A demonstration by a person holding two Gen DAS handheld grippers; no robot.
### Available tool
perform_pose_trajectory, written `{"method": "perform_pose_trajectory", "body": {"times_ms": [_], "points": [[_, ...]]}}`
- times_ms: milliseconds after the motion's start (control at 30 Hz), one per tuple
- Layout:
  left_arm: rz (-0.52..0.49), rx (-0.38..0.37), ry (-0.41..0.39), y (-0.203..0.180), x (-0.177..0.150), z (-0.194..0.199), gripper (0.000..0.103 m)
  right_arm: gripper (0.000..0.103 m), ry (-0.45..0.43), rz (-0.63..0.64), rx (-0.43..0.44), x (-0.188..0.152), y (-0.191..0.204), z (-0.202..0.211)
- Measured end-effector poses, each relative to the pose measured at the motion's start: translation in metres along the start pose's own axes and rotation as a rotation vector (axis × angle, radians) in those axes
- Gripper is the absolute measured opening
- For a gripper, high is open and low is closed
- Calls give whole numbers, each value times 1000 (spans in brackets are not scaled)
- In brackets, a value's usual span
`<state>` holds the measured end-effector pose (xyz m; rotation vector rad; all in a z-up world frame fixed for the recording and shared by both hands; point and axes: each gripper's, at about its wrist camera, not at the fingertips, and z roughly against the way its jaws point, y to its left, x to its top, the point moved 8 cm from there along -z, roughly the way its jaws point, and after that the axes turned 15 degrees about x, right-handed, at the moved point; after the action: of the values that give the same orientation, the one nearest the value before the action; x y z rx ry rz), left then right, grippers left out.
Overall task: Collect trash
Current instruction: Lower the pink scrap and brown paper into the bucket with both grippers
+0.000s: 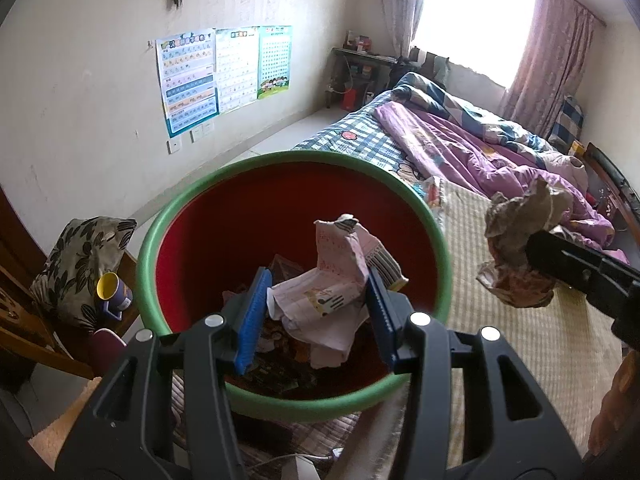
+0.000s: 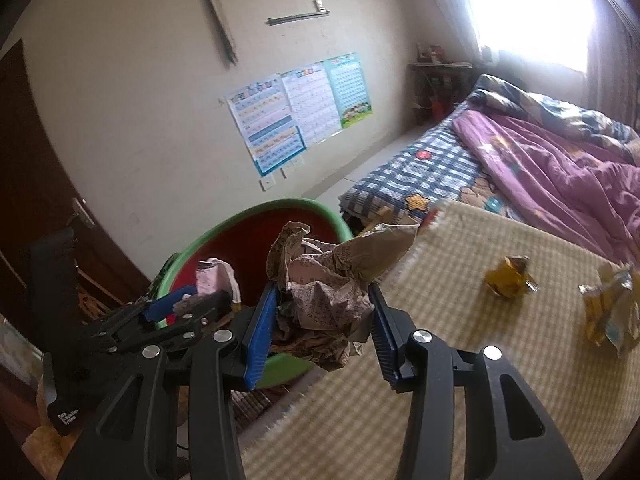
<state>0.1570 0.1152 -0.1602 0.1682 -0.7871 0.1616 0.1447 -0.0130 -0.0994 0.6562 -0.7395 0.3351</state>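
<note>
A red bin with a green rim [image 1: 168,216] [image 2: 224,226] stands beside the bed and holds several scraps. My left gripper [image 1: 316,312] hangs over its mouth, shut on a crumpled pink-and-white paper [image 1: 332,280]; that paper [image 2: 214,278] and that gripper [image 2: 182,302] also show in the right wrist view. My right gripper [image 2: 324,320] is shut on a crumpled wad of brownish newspaper [image 2: 328,284], held just right of the bin's rim above the mat. In the left wrist view the newspaper wad [image 1: 520,236] hangs at the right with the right gripper's fingers [image 1: 560,264] behind it.
A woven beige mat [image 2: 460,360] covers the near end of the bed, with a yellow wrapper [image 2: 510,278] and a yellow-and-white packet [image 2: 612,312] lying on it. A purple quilt [image 1: 500,152] lies further back. A wooden chair with a patterned cushion [image 1: 76,264] and a mug [image 1: 114,290] stands left of the bin.
</note>
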Motion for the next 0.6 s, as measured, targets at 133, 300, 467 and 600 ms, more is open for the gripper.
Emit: {"method": "perform_pose_trajectory", "body": {"times_ms": [133, 300, 467, 600], "points": [[2, 10, 6, 7, 2, -6, 45, 44, 13, 14, 18, 2, 8, -16], [15, 19, 21, 19, 6, -15, 45, 44, 26, 21, 29, 2, 14, -30], [10, 17, 29, 21, 10, -21, 45, 45, 32, 25, 31, 2, 15, -38], [4, 26, 38, 22, 11, -25, 45, 45, 33, 19, 28, 2, 15, -43]]}}
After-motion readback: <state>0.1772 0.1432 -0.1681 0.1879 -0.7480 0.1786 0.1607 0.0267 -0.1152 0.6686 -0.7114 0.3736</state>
